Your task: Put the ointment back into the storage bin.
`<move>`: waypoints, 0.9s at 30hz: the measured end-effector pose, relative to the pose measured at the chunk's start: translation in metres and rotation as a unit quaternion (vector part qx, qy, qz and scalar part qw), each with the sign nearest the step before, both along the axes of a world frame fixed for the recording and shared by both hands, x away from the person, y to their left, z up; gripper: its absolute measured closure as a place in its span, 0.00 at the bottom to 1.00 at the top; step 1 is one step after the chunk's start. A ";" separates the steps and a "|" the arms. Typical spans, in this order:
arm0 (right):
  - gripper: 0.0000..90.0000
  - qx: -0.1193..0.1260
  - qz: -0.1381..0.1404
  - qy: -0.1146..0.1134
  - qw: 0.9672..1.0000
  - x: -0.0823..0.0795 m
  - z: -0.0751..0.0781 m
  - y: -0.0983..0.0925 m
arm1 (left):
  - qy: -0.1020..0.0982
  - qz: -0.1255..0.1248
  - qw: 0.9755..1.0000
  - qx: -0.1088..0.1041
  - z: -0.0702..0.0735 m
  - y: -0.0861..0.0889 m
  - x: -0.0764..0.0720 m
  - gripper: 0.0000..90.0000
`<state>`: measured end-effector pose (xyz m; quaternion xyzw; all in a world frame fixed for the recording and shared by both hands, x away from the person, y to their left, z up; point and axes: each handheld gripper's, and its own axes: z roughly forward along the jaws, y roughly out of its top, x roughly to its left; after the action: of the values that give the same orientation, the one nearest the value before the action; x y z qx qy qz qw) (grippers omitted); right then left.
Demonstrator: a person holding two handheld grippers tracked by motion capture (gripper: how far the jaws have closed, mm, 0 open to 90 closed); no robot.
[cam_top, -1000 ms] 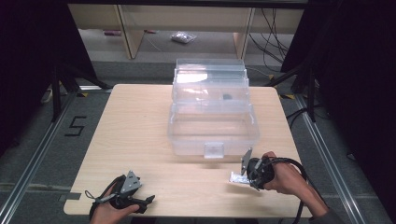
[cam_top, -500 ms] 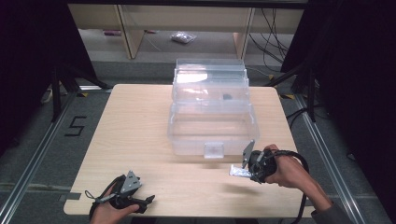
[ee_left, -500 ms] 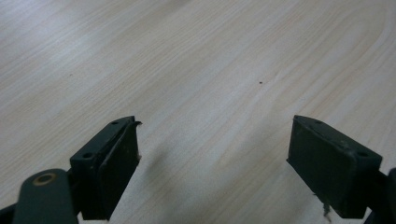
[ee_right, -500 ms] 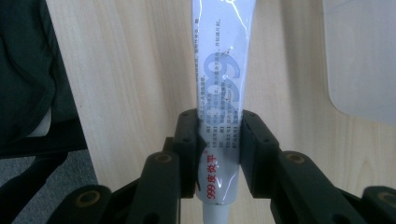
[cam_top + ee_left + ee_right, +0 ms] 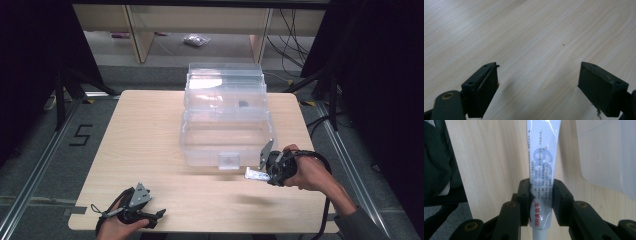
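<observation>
We held a white ointment tube (image 5: 541, 167) clenched between the jaws of our right gripper (image 5: 272, 167), gripped near its capped end, with the flat crimped end pointing away from us. The tube hung just above the wooden surface (image 5: 150, 130), close beside the front right corner of a clear plastic storage box (image 5: 225, 125) whose lid stood open. So the pickup looked done; what seemed left was carrying the tube over the box wall and setting it inside. A small dark item (image 5: 243, 104) already lay in the box's rear section.

Our left gripper (image 5: 145, 212) rested at the near left edge of the surface, jaws spread wide and grasping nothing, with bare wood between them.

Compared with a second earlier, our right hand (image 5: 307, 172) had lifted the tube off the surface and drawn it nearer the box's front corner. The left gripper had not moved, and the box stood as before.
</observation>
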<state>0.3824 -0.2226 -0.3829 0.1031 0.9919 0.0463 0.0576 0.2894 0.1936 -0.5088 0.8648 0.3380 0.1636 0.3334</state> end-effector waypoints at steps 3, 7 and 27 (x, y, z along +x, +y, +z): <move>0.79 0.000 0.000 -0.002 1.000 0.004 0.005 0.001 | 0.001 -0.005 1.000 0.007 0.000 0.001 0.001 0.18; 0.79 0.000 -0.010 -0.002 1.000 0.006 0.011 0.003 | 0.000 -0.006 1.000 0.007 0.001 0.001 0.000 0.18; 0.79 0.009 0.023 -0.004 1.000 0.026 0.030 0.012 | 0.002 -0.006 1.000 0.007 0.001 0.001 0.000 0.18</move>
<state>0.4084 -0.2108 -0.3530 0.0804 0.9933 0.0574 0.0599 0.2897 0.1943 -0.5082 0.8694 0.3320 0.1625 0.3278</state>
